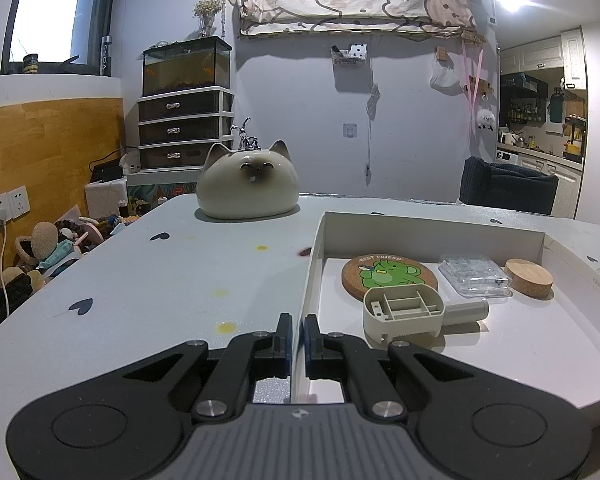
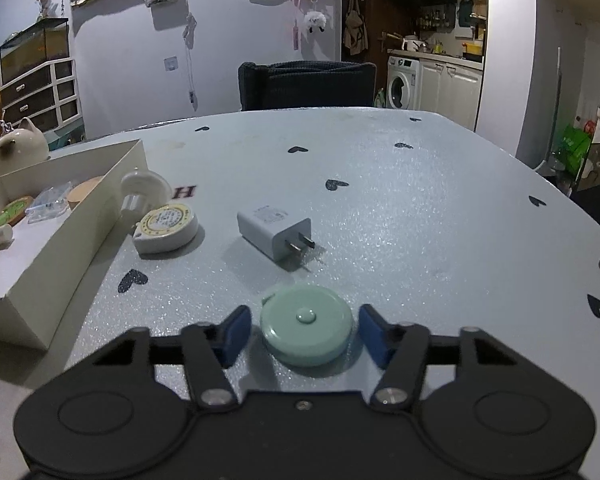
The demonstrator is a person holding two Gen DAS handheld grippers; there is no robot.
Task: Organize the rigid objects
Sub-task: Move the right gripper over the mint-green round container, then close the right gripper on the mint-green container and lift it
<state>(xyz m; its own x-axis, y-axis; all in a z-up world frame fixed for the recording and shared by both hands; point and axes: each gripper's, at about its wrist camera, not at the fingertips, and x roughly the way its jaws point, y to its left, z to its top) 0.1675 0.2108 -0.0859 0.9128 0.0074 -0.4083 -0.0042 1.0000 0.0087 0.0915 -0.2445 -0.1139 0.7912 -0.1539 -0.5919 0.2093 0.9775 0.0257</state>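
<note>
Mint-green tape measure point(image 2: 306, 334) lies flat on the pale table point(image 2: 400, 208) at the lower middle of the right wrist view, sitting between the right gripper's point(image 2: 305, 334) two blue-padded fingers point(image 2: 233, 334), which are spread wide on either side of it with a small gap on each side, so nothing is clamped. Just above it in the frame lies a white charger plug point(image 2: 274, 226) with its prongs pointing to the right, and to the left of that a round white disc with a yellow ring point(image 2: 166, 228). A white knob-shaped piece point(image 2: 142, 190) sits against the outer wall of the shallow white box point(image 2: 60, 248) at the left of the frame.

From the left wrist view, that white box point(image 1: 420, 226) fills the right half of the frame. Inside it are a round cork coaster with a green elephant point(image 1: 388, 276), a clear plastic case point(image 1: 474, 276) to its right, a round wooden lid point(image 1: 528, 278) at the far right, and in front of them a beige plastic housing with a grey tube point(image 1: 404, 316) sticking out of its right side and overlapping the coaster's lower edge. The left gripper point(image 1: 298, 340) hovers at the lower middle, its fingers nearly together with only a narrow slit, straddling the box's left wall and holding nothing. A ceramic cat point(image 1: 248, 184) sits on the table at the centre top.
</note>
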